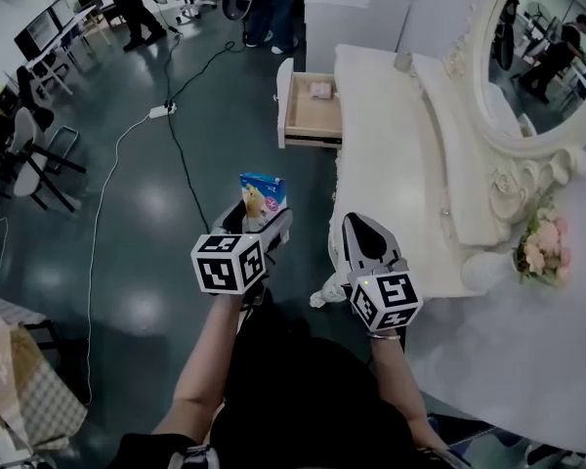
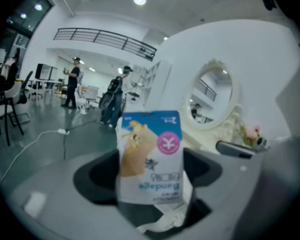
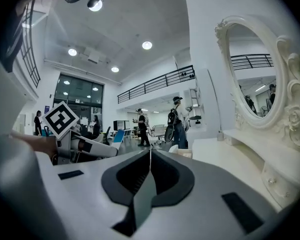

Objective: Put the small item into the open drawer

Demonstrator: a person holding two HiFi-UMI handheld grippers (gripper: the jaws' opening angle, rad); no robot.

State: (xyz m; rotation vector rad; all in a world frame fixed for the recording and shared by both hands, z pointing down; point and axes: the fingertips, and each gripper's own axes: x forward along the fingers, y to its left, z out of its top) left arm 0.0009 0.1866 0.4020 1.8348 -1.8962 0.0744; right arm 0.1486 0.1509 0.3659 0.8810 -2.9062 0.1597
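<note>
A small blue and white box [image 1: 263, 194] stands upright between the jaws of my left gripper [image 1: 265, 215], which is shut on it and holds it in the air over the floor. In the left gripper view the box [image 2: 150, 154] fills the middle, its print upside down. My right gripper [image 1: 357, 223] hovers beside it at the near corner of the white dressing table [image 1: 391, 164], jaws shut with nothing between them [image 3: 150, 151]. Farther ahead, the open drawer [image 1: 313, 141] sticks out of the table's left side, and a small packet [image 1: 320, 90] lies in it.
An oval mirror [image 1: 547, 47] and pink flowers [image 1: 542, 247] stand at the table's right. A cable and power strip [image 1: 159, 111] lie on the dark floor to the left. Chairs [image 1: 29, 154] stand at far left, and people stand at the back.
</note>
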